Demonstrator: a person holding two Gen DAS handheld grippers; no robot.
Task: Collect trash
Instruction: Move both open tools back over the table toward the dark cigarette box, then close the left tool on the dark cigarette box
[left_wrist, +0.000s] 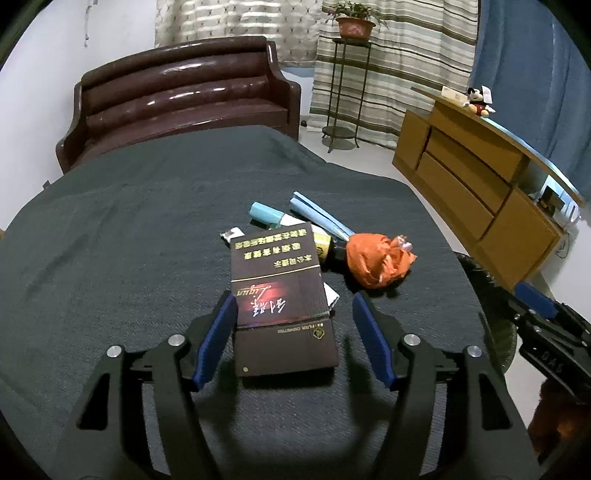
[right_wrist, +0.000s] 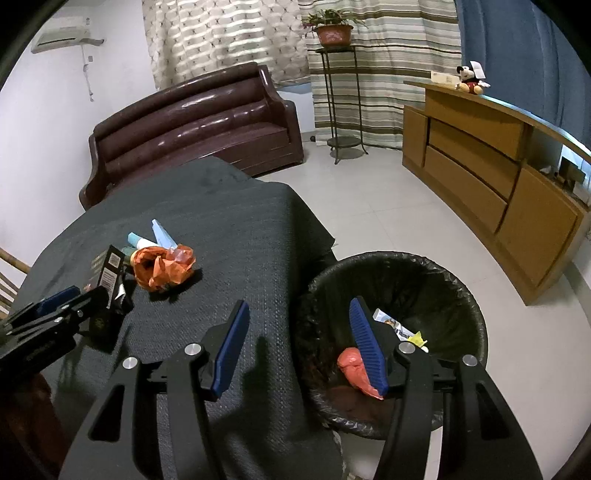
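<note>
Bottle (left_wrist: 325, 245) mostly hidden — carton (left_wrist: 280, 295), orange bag (left_wrist: 373, 262) overlap.

Your left gripper (left_wrist: 293, 332) is a matte black plastic frame whose two arched arms carry long slotted cut-outs. Each finger is lined with a ribbed, royal-blue rubber pad (left_wrist: 371, 345), and round silver bolt heads (left_wrist: 176, 340) mark the pivots. Your right gripper (right_wrist: 301, 345) is built the same: black arms, ridged blue pads (right_wrist: 367, 345), silver bolts (right_wrist: 194, 349).
</note>
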